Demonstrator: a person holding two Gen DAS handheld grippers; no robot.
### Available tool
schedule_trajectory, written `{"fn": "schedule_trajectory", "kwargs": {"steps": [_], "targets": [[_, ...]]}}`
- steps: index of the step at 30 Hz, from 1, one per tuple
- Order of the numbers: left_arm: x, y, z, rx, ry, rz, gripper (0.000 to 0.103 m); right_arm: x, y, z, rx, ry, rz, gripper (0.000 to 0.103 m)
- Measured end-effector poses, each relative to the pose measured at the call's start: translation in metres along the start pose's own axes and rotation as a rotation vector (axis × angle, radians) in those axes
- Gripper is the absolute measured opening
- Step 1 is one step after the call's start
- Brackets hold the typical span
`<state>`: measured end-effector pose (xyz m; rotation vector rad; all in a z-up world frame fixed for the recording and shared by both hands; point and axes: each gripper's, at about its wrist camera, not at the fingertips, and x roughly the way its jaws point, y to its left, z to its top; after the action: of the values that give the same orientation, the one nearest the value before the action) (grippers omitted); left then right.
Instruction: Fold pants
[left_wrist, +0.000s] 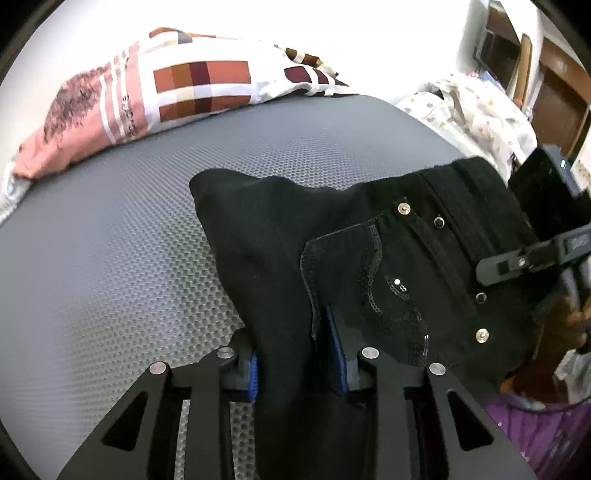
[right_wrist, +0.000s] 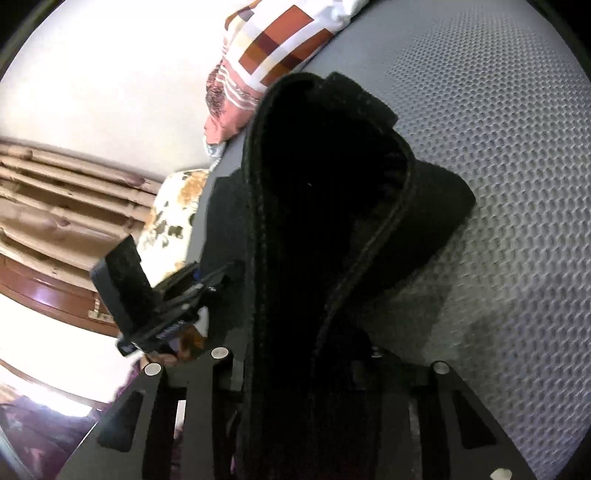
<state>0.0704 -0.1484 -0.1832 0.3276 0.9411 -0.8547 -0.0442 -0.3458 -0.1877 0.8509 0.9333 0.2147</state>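
On the grey bumpy mat (left_wrist: 110, 240) lie the black pants (left_wrist: 369, 240), bunched up, with the back pocket (left_wrist: 369, 280) and its shiny studs facing up. A patchwork pillow (left_wrist: 166, 92) sits well apart at the far edge.

The pants look soft and floppy — thick cloth, a bit heavy, not slippery, and not something that can break. They will sag and droop wherever nothing holds them. The thick waistband (right_wrist: 369, 229) looks like the best place to take hold, since its edge is firm and will not slide out easily.

The left gripper (left_wrist: 299, 347) is clenched on a fold of the pants. The cloth runs right between its blue pads (left_wrist: 338, 343), and they squeeze it from both sides, just beside the pocket's edge.

The right gripper (right_wrist: 295, 354) has the waistband going down between its fingers, and the band loops up in front of it like a dark ring. The cloth hides the fingertips, so it cannot be told for sure whether they pinch it — though it looks that way, because the band stands up off the mat.
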Motion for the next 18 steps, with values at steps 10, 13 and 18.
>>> {"fn": "schedule_trajectory", "kwargs": {"steps": [10,13,18], "targets": [[-0.035,0.03,-0.007,-0.049,-0.056,0.086,0.029,0.026,0.035,0.008,-0.017,0.021,0.058,0.033],[-0.049,0.048,-0.008,-0.076,-0.081,0.117,0.029,0.044,0.048,0.013,-0.031,0.037,0.079,0.033],[-0.07,0.083,-0.008,-0.118,-0.119,0.175,0.029,0.078,0.076,0.033,-0.075,0.069,0.101,0.033]]}}
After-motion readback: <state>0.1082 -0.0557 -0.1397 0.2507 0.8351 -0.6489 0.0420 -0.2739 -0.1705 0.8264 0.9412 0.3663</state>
